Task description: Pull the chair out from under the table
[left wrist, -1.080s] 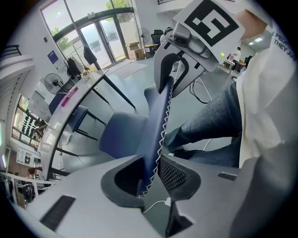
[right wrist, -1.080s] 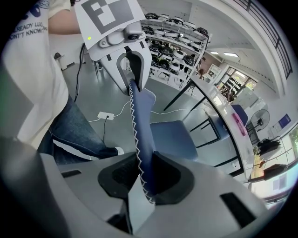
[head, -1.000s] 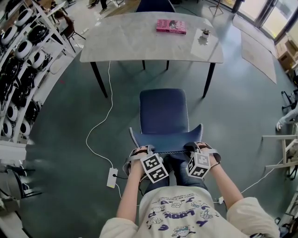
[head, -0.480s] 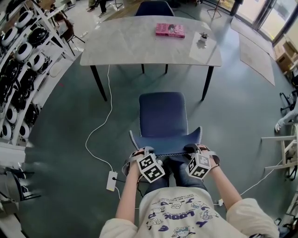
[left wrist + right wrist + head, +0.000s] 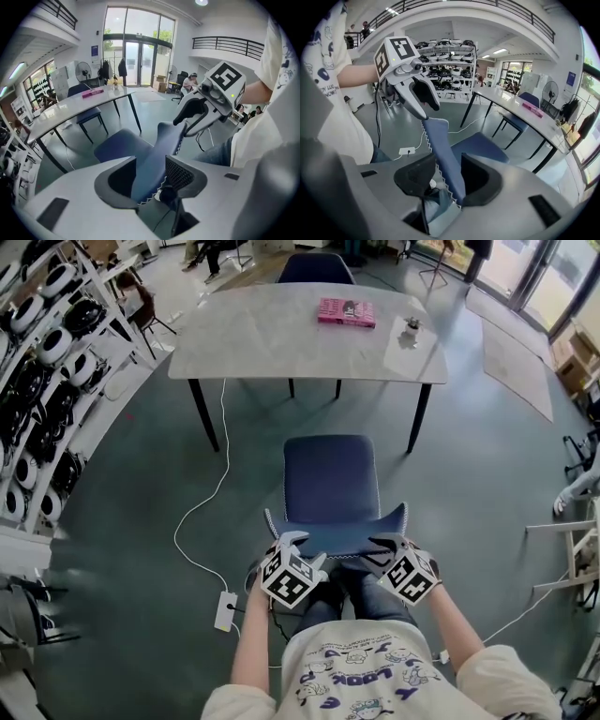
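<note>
Looked down on a dull green floor (image 5: 487,484) in a wide, glass-fronted hall. Found the grey table (image 5: 281,334) at the far side, bearing a pink book (image 5: 346,312) and a small dark item on a pale sheet, too small to name. Found the blue chair (image 5: 330,479) standing wholly clear of the table, seat turned toward it, backrest (image 5: 336,538) nearest the person. Judged the pull as good as done, and the step in hand to be the letting go.

Saw the left gripper (image 5: 296,547) and the right gripper (image 5: 382,546) at the two upper corners of the backrest. Read both pairs of jaws as opening, with the stitched blue edge standing between them but not pinched, a gap showing beside the fabric in either gripper view.

Would do best to spread both pairs fully before drawing away. Would then lift straight up along the edge, both sides alike, so as not to snag the zigzag stitching or rock the chair on its legs. Would also keep clear of the white cable (image 5: 202,512) and the power strip (image 5: 225,604) lying on the floor just left of the person.

Spotted no box, bin or bowl near the chair. Noted only the open rack (image 5: 37,352) along the left wall, filled shelf upon shelf with round black-and-white devices, possibly headsets; could not tell more.
</note>
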A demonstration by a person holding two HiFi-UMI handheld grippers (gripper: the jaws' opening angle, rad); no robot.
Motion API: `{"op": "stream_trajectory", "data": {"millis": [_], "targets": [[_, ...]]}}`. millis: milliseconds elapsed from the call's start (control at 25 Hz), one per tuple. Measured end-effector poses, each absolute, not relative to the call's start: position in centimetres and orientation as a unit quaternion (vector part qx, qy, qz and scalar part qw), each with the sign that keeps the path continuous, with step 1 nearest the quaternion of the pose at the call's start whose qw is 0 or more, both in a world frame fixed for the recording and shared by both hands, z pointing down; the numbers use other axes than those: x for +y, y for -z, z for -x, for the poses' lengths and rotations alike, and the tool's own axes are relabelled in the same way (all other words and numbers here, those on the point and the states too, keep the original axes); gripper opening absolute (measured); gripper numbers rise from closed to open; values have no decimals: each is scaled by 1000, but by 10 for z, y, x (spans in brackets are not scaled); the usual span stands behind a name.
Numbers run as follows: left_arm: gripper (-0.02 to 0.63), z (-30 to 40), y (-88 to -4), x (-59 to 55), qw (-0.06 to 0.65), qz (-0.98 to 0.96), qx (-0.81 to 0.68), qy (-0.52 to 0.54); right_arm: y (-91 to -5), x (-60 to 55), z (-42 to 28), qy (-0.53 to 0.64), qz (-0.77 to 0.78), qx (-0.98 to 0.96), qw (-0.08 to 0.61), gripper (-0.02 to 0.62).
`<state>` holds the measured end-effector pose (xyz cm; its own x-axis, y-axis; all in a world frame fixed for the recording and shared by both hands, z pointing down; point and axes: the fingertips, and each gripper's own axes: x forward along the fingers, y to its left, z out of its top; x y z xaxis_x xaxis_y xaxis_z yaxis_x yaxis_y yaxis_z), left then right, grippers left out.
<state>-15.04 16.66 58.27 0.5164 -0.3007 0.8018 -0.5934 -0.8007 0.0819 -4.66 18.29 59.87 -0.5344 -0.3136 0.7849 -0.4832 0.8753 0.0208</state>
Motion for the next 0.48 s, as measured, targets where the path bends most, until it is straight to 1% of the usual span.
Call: {"op": "stream_trajectory", "data": {"millis": [120, 240, 280, 480], "targets": [[191, 158, -559, 150, 161, -854, -303, -391, -570, 166, 55, -93, -266, -881, 379, 169], [128, 172, -528, 127, 155, -850, -363, -348, -533, 142, 62, -83, -310, -887, 331, 151], [116, 176, -518, 121, 154, -849, -380, -334, -520, 133, 64, -74, -325, -889, 314, 146], [73, 193, -469, 95, 126, -841, -448, -275, -458, 95, 68, -35, -398, -886, 235, 129]]}}
